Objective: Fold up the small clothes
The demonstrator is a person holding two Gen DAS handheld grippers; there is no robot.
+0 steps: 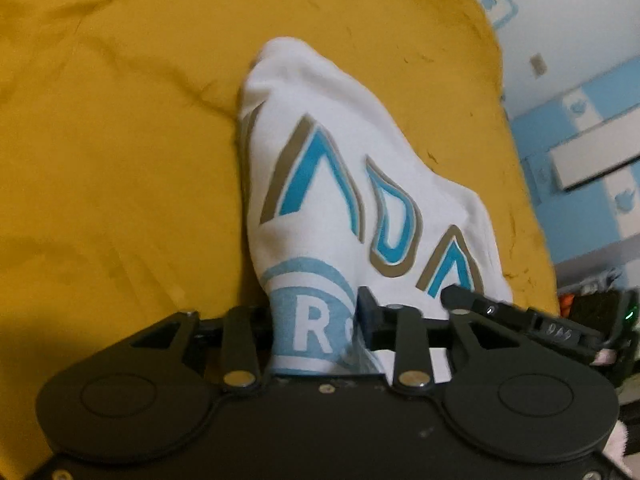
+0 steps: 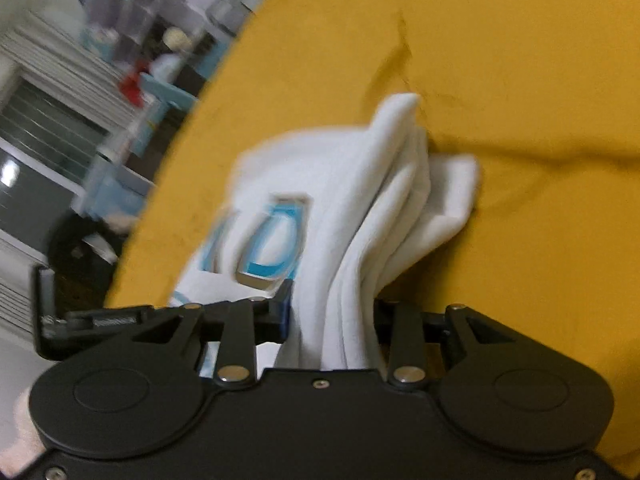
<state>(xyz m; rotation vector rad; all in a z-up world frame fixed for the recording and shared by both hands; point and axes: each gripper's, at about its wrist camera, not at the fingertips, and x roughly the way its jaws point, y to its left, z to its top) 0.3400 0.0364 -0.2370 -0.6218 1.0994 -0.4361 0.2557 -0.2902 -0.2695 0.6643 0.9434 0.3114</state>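
White printed T-shirt (image 1: 340, 184) hangs pinched in both your tools, left tool (image 1: 320, 340) and right tool (image 2: 332, 332) each clamped on a bunched edge, its length running up-frame from the fingers over the mustard bedspread (image 1: 120, 160).

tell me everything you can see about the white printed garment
The white garment looks like soft knit cotton, printed with blue letters outlined in tan and a pale blue round badge showing an "R". It is bunched and lifted, draping down to the mustard yellow cover. The left hand-held gripper is shut on the badge end, and the right hand-held gripper is shut on several gathered white layers. The right view is blurred.
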